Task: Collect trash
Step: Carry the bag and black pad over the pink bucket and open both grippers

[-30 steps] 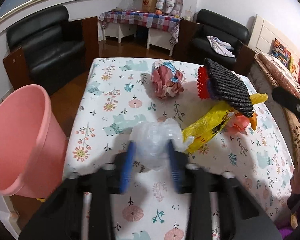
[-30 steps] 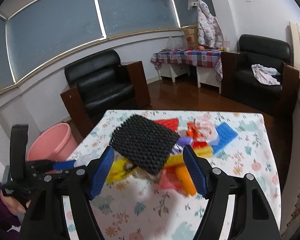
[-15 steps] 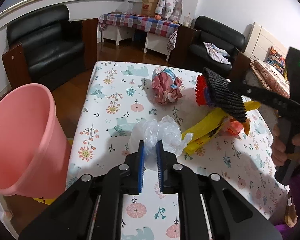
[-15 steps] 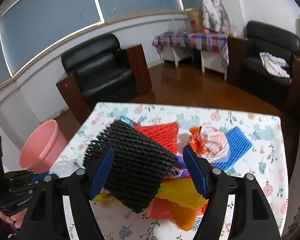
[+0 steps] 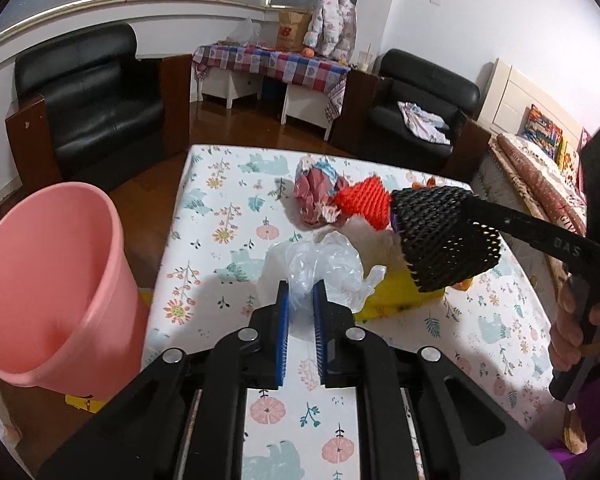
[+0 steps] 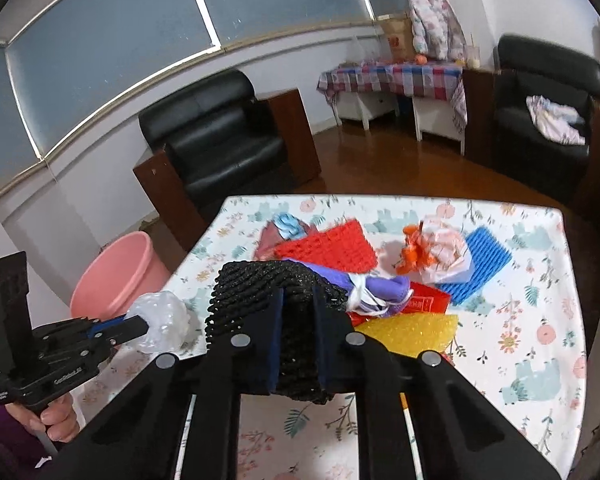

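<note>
Now left hand-held gripper pinching clear plastic bag, right hand-held gripper clamping black foam net

Two grippers: the left gripper and the right gripper. One pink bucket. One clear plastic bag. Three foam nets: black, red, blue. Two black armchairs.

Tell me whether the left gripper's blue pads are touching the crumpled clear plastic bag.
Touching. In the left wrist view the left gripper has both pads pressed against the crumpled clear plastic bag, pinching a fold with no gap.
</note>
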Demonstrator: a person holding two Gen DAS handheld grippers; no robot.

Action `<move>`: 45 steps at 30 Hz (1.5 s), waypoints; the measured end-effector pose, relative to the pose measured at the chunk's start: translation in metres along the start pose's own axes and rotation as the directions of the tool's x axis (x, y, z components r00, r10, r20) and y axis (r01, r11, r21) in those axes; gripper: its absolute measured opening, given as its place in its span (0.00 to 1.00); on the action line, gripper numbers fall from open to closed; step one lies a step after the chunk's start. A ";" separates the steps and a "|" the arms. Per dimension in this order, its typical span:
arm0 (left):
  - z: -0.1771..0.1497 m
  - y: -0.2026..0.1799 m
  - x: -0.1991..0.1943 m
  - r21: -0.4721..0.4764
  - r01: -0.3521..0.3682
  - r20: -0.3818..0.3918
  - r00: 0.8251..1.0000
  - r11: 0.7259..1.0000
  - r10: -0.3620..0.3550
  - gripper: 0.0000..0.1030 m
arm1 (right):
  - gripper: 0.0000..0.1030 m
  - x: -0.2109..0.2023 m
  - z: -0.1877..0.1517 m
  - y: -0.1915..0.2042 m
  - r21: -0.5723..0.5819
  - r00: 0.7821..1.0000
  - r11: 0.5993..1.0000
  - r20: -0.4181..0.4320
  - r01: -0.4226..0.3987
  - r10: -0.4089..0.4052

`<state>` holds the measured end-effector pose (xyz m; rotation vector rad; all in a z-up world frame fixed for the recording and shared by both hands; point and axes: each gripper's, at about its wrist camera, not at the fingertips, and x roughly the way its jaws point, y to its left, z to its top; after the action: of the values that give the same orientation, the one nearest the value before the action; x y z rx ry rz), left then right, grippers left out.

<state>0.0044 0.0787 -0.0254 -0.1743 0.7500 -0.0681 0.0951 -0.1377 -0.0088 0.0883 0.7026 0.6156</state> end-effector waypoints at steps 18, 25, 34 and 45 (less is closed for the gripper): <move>0.012 0.076 -0.079 -0.152 -0.149 0.168 0.970 0.977 0.174 0.11 | 0.13 -0.005 0.053 0.123 -0.202 0.986 0.976 0.123 -0.086 0.112; 0.001 0.123 -0.094 -0.247 -0.244 0.143 0.948 0.938 0.284 0.11 | 0.13 0.045 0.052 0.191 -0.287 0.982 0.945 0.062 -0.155 0.180; -0.012 0.169 -0.086 -0.321 -0.332 0.059 0.928 0.887 0.369 0.11 | 0.13 0.115 0.038 0.264 -0.385 0.984 0.907 -0.024 -0.171 0.175; -0.019 0.187 -0.083 -0.349 -0.341 0.008 0.930 0.873 0.367 0.18 | 0.32 0.148 0.026 0.274 -0.400 0.981 0.896 -0.083 -0.194 0.175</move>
<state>-0.0690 0.2701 -0.0172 -0.3667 0.7052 0.4224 0.0624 0.1729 0.0008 -0.2504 0.5999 0.9396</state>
